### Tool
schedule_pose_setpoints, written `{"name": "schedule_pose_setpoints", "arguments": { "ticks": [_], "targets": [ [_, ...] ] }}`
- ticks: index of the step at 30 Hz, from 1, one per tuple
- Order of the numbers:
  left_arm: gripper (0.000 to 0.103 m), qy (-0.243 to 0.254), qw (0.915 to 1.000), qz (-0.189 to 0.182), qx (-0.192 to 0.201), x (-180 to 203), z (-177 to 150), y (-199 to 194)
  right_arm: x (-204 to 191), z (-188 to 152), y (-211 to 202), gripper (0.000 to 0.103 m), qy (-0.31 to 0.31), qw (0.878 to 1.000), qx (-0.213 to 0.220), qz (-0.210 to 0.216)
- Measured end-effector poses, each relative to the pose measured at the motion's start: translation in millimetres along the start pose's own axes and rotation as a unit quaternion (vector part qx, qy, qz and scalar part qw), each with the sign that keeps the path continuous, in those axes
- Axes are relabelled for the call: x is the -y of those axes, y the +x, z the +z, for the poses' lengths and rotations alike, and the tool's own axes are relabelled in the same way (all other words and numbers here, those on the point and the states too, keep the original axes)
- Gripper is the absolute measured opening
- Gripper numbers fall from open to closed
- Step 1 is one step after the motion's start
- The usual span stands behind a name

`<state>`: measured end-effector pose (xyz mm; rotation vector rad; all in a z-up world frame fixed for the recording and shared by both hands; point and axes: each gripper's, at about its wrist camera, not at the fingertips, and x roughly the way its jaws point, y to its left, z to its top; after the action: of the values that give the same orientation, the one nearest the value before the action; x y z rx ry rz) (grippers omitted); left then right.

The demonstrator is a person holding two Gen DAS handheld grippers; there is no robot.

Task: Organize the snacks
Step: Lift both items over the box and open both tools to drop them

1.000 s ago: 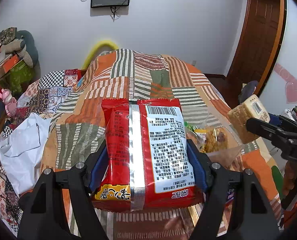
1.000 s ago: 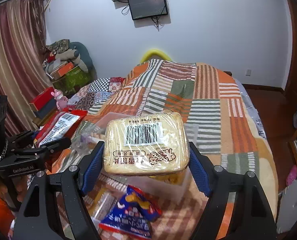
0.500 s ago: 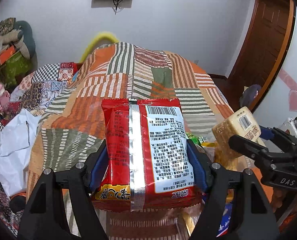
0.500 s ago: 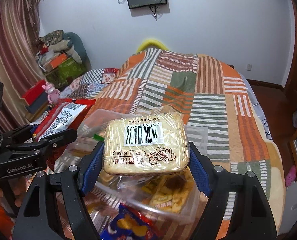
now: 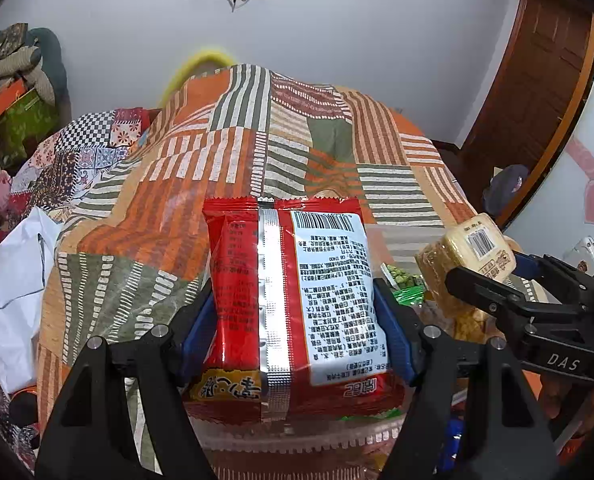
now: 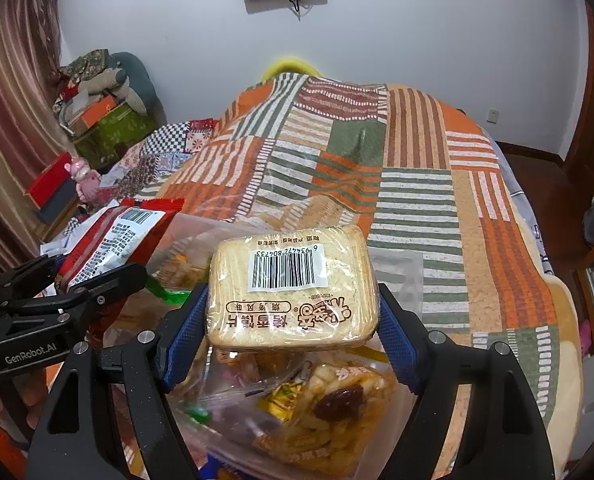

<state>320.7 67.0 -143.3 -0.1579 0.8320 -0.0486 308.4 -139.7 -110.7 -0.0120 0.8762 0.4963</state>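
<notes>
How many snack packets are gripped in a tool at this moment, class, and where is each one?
2. The red packet sits in the left tool; the pale toast packet sits in the right tool, both above the clear box. Loose snacks inside it are partly hidden.

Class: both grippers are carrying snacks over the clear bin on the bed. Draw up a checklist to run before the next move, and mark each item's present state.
1. Left gripper clamped on red packet: ok.
2. Right gripper clamped on toast pack: ok.
3. Toast pack above clear bin: ok.
4. Red packet over the bin: cannot tell, the packet hides most of it.
5. Free room in the bin: cannot tell; snack bags already fill the part in view.
6. Grippers apart from each other: ok.
</notes>
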Motion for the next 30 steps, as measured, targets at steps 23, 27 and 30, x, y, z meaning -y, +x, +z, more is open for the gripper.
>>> {"name": "schedule_pose_setpoints", "arguments": {
  "ticks": [23, 27, 30],
  "targets": [
    [0.082, 0.011, 0.9998, 0.014, 0.005, 11.4, -5.5, -21.2, -2.7, -1.5, -23.3, 0.079, -0.013, 1.000, 0.009, 0.006],
    [0.082, 0.018, 0.9997, 0.010, 0.013, 16.7, -8.0, -40.7, -8.6, -4.8, -41.5, 0.079, -0.023, 0.999, 0.021, 0.010],
    [0.083, 0.024, 0.9995, 0.006, 0.020, 20.3, -12.4, -57.6, -12.4, -8.4, -54.4, 0.079, -0.032, 0.999, 0.027, 0.009]
  ]
}}
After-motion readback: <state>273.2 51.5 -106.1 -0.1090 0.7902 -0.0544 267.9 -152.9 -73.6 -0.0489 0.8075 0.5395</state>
